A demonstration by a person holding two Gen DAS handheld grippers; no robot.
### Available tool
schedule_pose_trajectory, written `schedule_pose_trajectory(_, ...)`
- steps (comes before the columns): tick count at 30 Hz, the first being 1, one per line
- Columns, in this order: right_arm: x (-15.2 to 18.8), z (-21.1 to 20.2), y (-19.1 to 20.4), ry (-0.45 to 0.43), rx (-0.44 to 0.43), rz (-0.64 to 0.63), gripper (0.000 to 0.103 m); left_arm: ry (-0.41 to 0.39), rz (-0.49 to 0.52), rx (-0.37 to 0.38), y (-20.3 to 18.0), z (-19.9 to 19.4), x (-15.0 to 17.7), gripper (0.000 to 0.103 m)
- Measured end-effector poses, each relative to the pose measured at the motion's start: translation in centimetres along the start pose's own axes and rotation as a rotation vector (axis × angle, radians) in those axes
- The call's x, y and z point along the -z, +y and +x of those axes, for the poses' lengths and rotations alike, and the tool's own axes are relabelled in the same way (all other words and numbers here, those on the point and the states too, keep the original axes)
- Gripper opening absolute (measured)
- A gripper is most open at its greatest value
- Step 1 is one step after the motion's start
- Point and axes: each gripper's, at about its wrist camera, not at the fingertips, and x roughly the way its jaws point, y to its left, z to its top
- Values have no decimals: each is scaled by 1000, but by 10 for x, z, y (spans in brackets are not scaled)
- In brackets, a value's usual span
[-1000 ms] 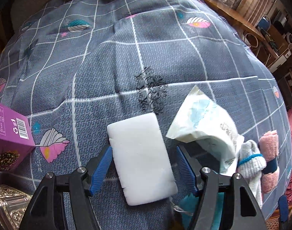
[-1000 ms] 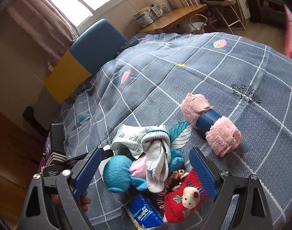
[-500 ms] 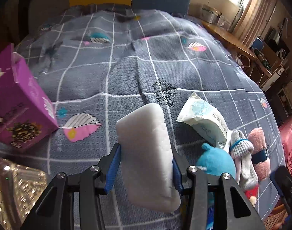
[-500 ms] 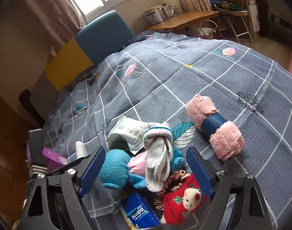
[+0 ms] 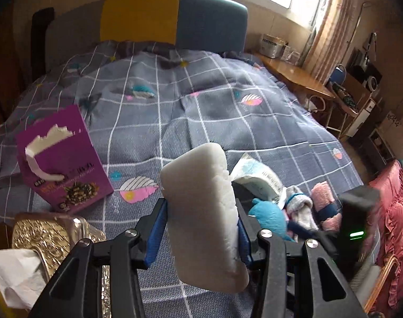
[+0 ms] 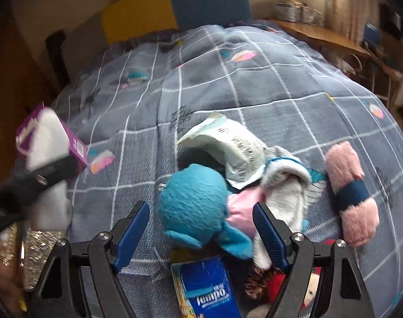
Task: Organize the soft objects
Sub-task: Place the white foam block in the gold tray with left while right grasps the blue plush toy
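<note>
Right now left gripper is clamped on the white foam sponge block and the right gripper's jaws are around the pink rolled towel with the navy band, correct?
Not quite. The left gripper does clamp the white foam sponge block, but the right gripper, jaws closing, brackets the blue plush toy. The pink rolled towel with the navy band lies outside them, as the right wrist view shows.

Tissue pack: cut off at bottom edge. Red doll: mostly hidden behind right gripper.

On the bed: one white sponge, one blue plush toy, one pink towel roll, one tissue pack, one sock (possibly more underneath). One purple box, one wipes packet, one red doll.
</note>
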Motion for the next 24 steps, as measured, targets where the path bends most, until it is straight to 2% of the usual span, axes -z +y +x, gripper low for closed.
schedule_pose_trajectory(1, 1, 9, 3, 28, 25, -21, 61, -3, 7, 8, -1, -4, -5, 47)
schedule_pose_trajectory(4, 2, 10, 2, 15, 32, -31, 51, -16, 27, 19, -2, -14, -25, 47)
schedule_pose_trajectory(6, 2, 12, -5, 29, 6, 4, 50, -21, 14, 33, 6, -23, -48, 48)
schedule_pose_trajectory(8, 2, 10, -8, 29, -10, 24, 50, -55, -29, 16, 26, -36, -69, 48)
schedule_pose_trajectory(10, 2, 11, -8, 29, -14, 26, 50, -123, -50, -46, 54, -55, -89, 48)
schedule_pose_trajectory(13, 2, 11, -5, 25, -6, 6, 50, -191, -86, -140, 104, -81, -100, 48)
schedule_pose_trajectory(17, 2, 12, -4, 21, 1, -4, 51, -221, -167, -223, 181, -109, -78, 48)
schedule_pose_trajectory(20, 2, 12, -2, 18, 7, -14, 51, -215, -212, -262, 229, -124, -37, 48)
schedule_pose_trajectory(24, 4, 13, 2, 14, 29, -34, 54, -174, -317, -268, 288, -138, 27, 48)
